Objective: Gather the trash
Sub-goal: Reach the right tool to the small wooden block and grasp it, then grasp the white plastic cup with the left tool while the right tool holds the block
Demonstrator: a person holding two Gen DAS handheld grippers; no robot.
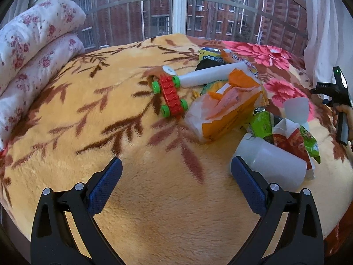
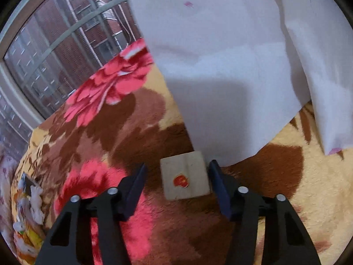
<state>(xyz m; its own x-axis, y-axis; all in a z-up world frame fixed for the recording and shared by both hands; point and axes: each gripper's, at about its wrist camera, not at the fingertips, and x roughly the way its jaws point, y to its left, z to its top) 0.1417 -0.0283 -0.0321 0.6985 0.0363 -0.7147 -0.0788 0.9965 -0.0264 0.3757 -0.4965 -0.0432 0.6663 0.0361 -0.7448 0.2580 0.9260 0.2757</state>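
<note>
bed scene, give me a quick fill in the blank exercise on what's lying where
1. The toy car has a red body and ____ wheels.
2. The small beige packet between the fingers of the right hand-held gripper bears a ____ round mark.
3. The fingers of the left hand-held gripper have ____ between them but blanket.
4. The white bottle lies on its ____.

Missing words: green; red; nothing; side

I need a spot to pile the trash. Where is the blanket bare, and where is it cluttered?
Bare: the orange plush blanket between the floral pillows and the red-and-green toy brick car. Crowded: the wrappers around the orange packet and the white plastic cup.
</note>
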